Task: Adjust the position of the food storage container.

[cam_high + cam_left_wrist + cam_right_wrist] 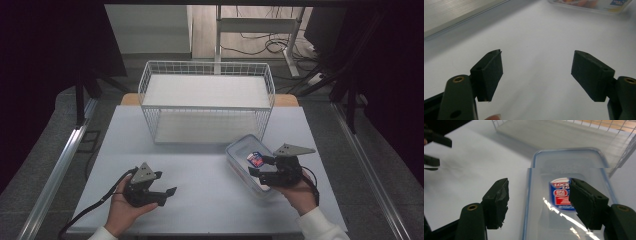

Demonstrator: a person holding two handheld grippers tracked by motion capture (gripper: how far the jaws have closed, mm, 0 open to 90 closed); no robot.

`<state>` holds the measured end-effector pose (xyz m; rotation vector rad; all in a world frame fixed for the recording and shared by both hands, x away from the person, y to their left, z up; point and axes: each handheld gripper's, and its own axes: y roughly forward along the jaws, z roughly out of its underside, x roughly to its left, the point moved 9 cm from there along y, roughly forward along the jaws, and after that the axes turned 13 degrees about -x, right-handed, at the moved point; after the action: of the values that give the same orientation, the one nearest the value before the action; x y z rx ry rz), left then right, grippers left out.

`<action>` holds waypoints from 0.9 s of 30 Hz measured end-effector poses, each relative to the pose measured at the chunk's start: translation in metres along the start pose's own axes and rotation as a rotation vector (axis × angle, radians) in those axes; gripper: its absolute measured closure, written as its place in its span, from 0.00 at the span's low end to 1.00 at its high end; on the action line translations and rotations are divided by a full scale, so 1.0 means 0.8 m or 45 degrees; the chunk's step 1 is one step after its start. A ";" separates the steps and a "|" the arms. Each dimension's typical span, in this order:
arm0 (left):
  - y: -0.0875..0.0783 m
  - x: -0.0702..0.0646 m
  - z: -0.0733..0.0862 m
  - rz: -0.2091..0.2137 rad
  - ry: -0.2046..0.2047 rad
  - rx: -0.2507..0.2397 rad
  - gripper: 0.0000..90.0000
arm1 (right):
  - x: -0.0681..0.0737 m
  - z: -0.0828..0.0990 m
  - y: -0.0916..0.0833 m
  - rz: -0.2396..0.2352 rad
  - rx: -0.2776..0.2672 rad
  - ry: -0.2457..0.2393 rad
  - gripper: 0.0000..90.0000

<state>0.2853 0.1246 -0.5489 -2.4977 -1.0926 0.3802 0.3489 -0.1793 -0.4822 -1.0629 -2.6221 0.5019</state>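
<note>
Half over the clear box [239, 152] (right front of the surface [200, 185], by the wire basket [207, 67]), held right gripper [257, 165] fingers open across its edge, gripping nothing. Best squeezed slowly, kept level. Parked left gripper [166, 183] fingers open, empty.

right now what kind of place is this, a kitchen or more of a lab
More likely a lab or recording workspace than a kitchen: a plain white table fenced by metal rails, loose cables on the floor behind it, and a person's hands working handheld grippers.
</note>
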 end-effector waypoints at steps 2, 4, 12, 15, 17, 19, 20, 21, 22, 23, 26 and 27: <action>0.000 0.000 0.000 -0.001 0.005 0.000 0.28 | -0.011 -0.006 0.001 0.027 0.007 0.013 0.36; 0.000 0.001 0.001 -0.001 0.007 0.002 0.28 | -0.016 -0.009 0.002 0.038 0.007 0.012 0.36; 0.001 0.002 0.001 -0.003 0.008 -0.004 0.28 | -0.074 -0.027 0.021 0.143 0.054 0.048 0.51; 0.000 0.002 0.001 -0.005 0.011 -0.001 0.28 | -0.095 -0.027 0.029 0.155 0.074 0.082 0.57; 0.001 0.003 0.001 -0.008 0.009 0.000 0.28 | -0.106 -0.026 0.034 0.157 0.081 0.108 0.59; 0.001 0.003 0.002 -0.008 0.010 0.005 0.28 | -0.118 -0.023 0.038 0.185 0.100 0.099 0.62; 0.001 0.003 0.002 -0.008 0.010 0.005 0.28 | -0.118 -0.023 0.038 0.185 0.100 0.099 0.62; 0.001 0.002 0.002 -0.008 0.011 0.006 0.28 | -0.124 -0.022 0.041 0.194 0.108 0.095 0.64; 0.002 0.002 0.003 -0.007 0.009 0.008 0.28 | -0.134 -0.021 0.044 0.206 0.124 0.101 0.69; 0.002 0.002 0.003 -0.007 0.009 0.008 0.28 | -0.134 -0.021 0.044 0.206 0.124 0.101 0.69; 0.001 0.004 0.002 -0.020 0.013 0.005 0.28 | -0.149 -0.014 0.052 0.200 0.167 0.114 0.81; 0.001 0.005 0.002 -0.026 0.007 0.001 0.28 | -0.152 -0.011 0.053 0.202 0.198 0.107 0.85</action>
<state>0.2878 0.1271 -0.5508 -2.4839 -1.1148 0.3674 0.4629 -0.2351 -0.5059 -1.2183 -2.3948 0.6678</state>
